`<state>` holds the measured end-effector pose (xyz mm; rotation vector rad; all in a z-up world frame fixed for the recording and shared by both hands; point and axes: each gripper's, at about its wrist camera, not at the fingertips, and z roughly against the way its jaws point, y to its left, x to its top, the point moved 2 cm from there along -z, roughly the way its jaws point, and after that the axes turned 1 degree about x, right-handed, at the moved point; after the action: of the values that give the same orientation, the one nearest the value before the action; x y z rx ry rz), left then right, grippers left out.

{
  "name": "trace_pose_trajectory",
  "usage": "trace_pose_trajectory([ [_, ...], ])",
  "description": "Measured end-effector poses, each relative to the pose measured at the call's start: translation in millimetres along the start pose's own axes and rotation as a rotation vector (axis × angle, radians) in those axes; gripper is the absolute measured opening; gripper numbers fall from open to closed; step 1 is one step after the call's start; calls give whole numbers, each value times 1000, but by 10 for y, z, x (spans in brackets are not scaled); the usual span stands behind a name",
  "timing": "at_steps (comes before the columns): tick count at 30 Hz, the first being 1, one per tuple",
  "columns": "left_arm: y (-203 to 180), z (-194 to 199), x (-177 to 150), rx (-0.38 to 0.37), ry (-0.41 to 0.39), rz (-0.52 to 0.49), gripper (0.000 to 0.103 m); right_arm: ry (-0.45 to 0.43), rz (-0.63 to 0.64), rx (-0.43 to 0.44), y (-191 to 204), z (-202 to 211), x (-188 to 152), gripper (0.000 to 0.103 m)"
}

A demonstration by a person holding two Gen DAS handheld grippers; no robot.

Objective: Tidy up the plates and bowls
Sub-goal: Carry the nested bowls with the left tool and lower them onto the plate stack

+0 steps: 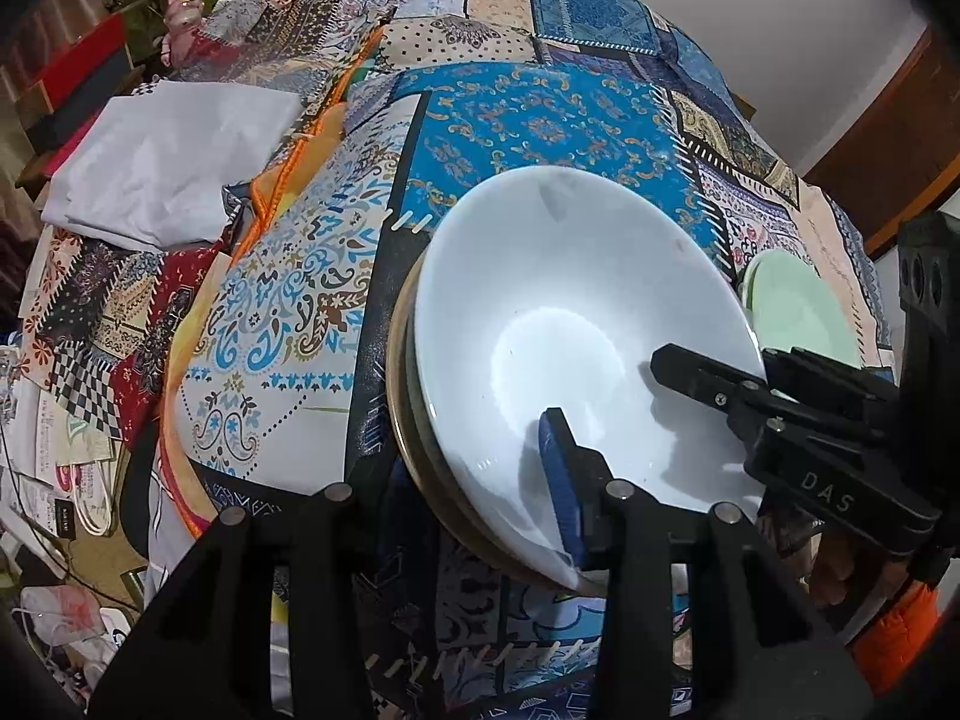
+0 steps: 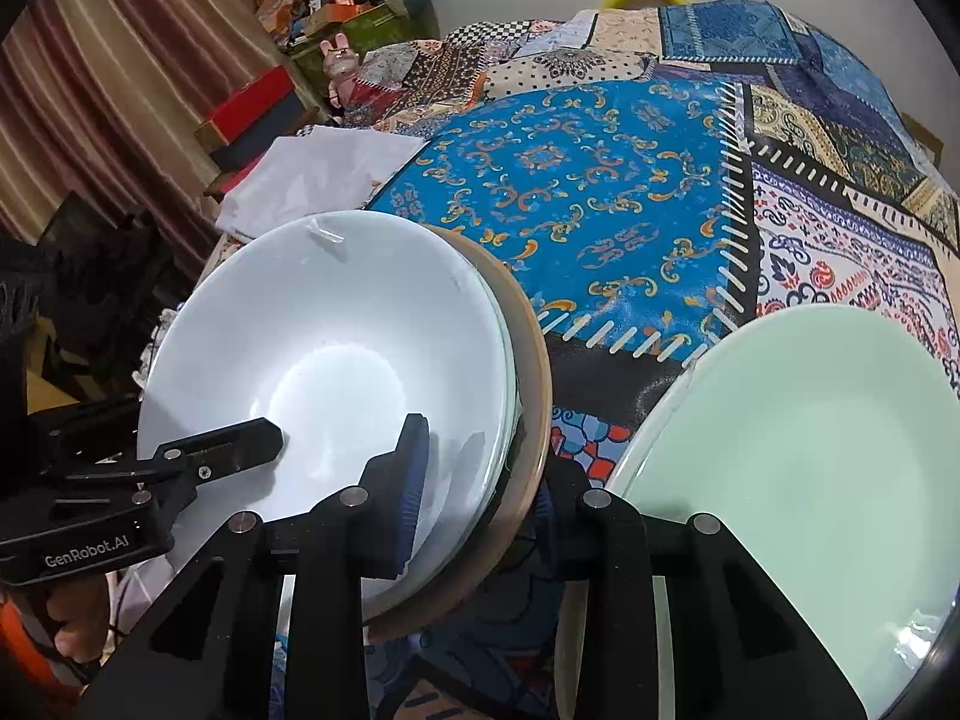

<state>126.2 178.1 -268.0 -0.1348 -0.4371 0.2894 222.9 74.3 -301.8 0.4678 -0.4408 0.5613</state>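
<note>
A white bowl (image 1: 558, 300) (image 2: 324, 348) tops a small stack that has a tan plate (image 2: 531, 372) at the bottom, on the patchwork tablecloth. My left gripper (image 1: 474, 480) straddles the stack's near rim, its blue pad (image 1: 558, 474) pressed inside the bowl and its other finger hidden under the rim. My right gripper (image 2: 480, 483) clamps the opposite rim, with its pad (image 2: 414, 474) inside the bowl and the other finger below the tan plate. Each gripper shows in the other's view: right gripper (image 1: 720, 372), left gripper (image 2: 180, 435). A pale green plate (image 2: 804, 468) (image 1: 792, 312) lies to the right of the stack.
A folded white cloth (image 1: 174, 162) (image 2: 318, 180) lies at the table's far left. Beyond it are boxes and a pink rabbit figure (image 1: 183, 18). Papers and clutter cover the floor at the left (image 1: 60, 480). An orange sleeve (image 1: 900, 624) shows behind the right gripper.
</note>
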Motion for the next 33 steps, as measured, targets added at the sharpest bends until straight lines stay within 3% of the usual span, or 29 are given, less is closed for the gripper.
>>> trace_pose_trajectory([
  [15,-256,308,106,-28,-61,-27,41,-96,-21,-9,-66,442,32,29],
  [33,-888,526,169,-63,-89,-117,41,-183,-78,-56,-383,1048,-71,29],
])
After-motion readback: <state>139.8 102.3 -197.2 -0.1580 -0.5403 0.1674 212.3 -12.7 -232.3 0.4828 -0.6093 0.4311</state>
